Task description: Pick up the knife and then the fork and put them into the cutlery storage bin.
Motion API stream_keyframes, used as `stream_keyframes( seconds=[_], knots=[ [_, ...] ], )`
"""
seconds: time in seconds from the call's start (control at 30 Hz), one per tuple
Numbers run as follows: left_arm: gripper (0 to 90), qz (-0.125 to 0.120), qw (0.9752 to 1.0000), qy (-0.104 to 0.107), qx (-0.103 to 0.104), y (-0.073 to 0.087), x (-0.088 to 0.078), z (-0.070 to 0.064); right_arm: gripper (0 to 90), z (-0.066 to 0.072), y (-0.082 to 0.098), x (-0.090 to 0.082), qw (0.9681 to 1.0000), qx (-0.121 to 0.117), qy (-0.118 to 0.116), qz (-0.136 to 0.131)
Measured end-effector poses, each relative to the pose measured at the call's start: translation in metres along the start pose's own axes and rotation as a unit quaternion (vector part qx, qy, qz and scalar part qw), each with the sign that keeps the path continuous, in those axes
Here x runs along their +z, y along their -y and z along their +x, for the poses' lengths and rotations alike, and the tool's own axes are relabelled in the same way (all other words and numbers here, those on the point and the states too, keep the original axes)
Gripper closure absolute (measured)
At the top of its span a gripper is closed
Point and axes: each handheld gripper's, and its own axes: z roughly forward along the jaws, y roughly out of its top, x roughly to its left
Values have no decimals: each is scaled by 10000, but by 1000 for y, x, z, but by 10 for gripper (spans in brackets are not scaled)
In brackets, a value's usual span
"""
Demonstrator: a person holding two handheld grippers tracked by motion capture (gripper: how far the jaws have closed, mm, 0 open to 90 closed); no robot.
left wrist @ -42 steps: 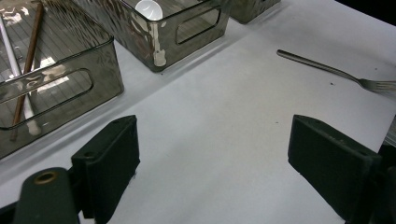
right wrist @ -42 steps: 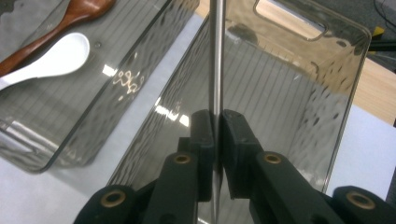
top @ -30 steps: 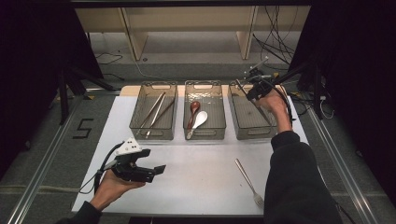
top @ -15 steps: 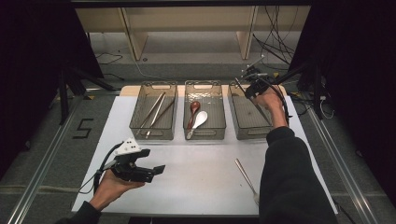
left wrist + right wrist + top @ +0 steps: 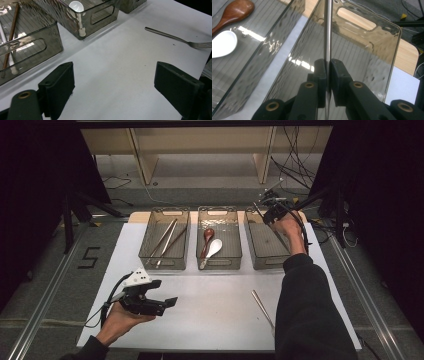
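The left tongs [image 5: 167,302] rest spread and empty over the white table [image 5: 210,320], idle. Three smoked bins sort cutlery: chopsticks [image 5: 165,240], spoons [image 5: 209,245], and the right bin [image 5: 267,245], above which the right tongs [image 5: 328,65] pinch a thin metal utensil handle [image 5: 327,30], likely for dropping in. A fork [image 5: 180,40] awaits. Dark curtains surround.

The right tongs [image 5: 327,65] pinch a thin metal utensil handle [image 5: 327,30] that runs straight up over the clear bin [image 5: 372,47]. Left of that bin lie a brown wooden spoon [image 5: 233,12] and a white spoon [image 5: 222,43].
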Motion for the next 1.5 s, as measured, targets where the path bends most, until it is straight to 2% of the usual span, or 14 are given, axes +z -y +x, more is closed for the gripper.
stream_keyframes(
  seconds=[0.27, 0.3, 0.47, 0.6, 0.8, 0.87, 1.03, 1.3, 1.5],
  knots=[
    [158, 6, 10000, 22, 4, 0, 0, -1, 812, -1, -1, 5, 9999, 44, 150, -61],
    [158, 9, 10000, 20, 5, 0, 0, -1, 746, -1, -1, 4, 9997, 63, 134, -175],
    [157, 15, 10000, 16, 10, 0, 0, -1, 697, 1, -4, -5, 9995, 20, 17, -302],
    [157, 23, 10000, 7, 18, 0, 0, -1, 608, 2, -1, -12, 9995, 19, -128, -304],
    [155, 20, 10000, -10, 20, 0, 0, -2, 492, 12, 6, -24, 9987, -163, -347, -341],
    [155, 3, 10000, -12, -7, 0, 0, -2, 449, 17, 11, -29, 9984, -218, -376, -360],
    [156, -23, 10000, -49, -7, 0, -1, -2, 382, 30, 27, -43, 9967, -281, -642, -421],
    [155, -57, 10000, -66, -7, -1, -2, -2, 331, 53, 61, -67, 9921, -432, -1000, -628],
    [155, -117, 9999, -73, -42, -1, -2, -3, 326, 62, 85, -78, 9896, -532, -1098, -764]
  ],
)
